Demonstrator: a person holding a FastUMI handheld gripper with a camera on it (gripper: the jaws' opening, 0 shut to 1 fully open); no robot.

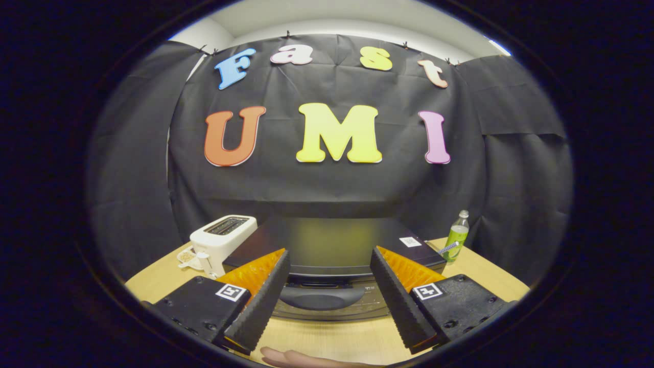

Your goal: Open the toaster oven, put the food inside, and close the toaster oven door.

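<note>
In the gripper view, the gripper (pixel 329 260) is spread wide, its 2 fingers (pixel 263 301) well apart and gripping nothing, touching nothing. Between and just beyond the fingers sits the toaster oven (pixel 332 245) on a wooden table (pixel 327 337), its door shut, with the curved door handle (pixel 322 296) framed in the gap between the fingers. The lower front of the oven is cut off by the fingers, and the markings beside the handle are too small to read. A small white sticker (pixel 410 242) lies on the oven's top, too blurred to make out. Left of the oven stands a white toaster (pixel 219 240) with a small dish (pixel 186 257) beside it, its contents unclear. Right of the oven stands a green bottle (pixel 456 237), its label unreadable. A fingertip (pixel 301 358) of a person shows on the table's near edge.
</note>
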